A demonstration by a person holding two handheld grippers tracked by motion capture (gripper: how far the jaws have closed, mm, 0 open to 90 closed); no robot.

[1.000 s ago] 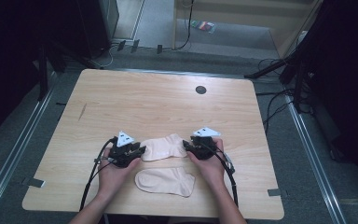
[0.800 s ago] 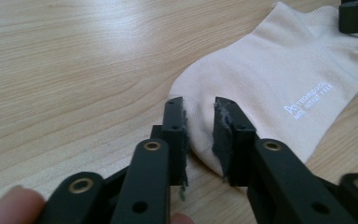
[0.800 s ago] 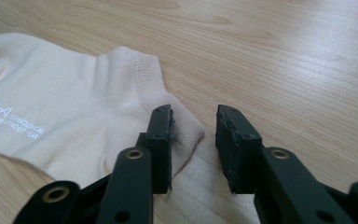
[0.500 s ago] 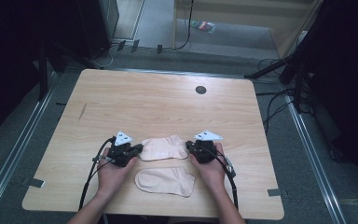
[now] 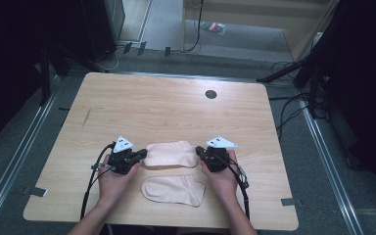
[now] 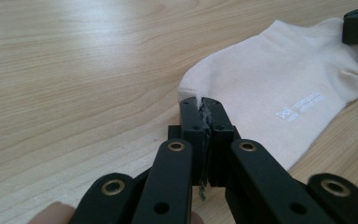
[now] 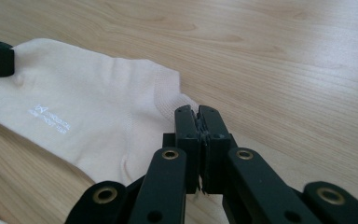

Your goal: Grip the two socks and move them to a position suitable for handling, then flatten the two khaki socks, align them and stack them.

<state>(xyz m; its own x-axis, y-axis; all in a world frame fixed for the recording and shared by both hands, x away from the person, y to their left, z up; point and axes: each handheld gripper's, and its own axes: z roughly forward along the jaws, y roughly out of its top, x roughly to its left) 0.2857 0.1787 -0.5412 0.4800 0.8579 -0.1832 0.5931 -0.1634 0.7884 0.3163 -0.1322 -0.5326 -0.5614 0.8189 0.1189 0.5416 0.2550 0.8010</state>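
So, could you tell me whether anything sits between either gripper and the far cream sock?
Nothing visible does. The left gripper and the right gripper are shut at opposite ends of the far cream fabric sock. The second cream sock lies nearer the person, out of the way.

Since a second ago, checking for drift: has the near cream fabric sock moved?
No. The near cream sock keeps its place against the table's front edge.

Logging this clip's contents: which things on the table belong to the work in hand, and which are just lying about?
In the job:
- far sock, pinched at opposite ends by both grippers
- left gripper, shut on it
- right gripper, shut on it
- near sock, its likely mate, untouched

Lying about:
- dark round grommet in the table
- cables on the floor
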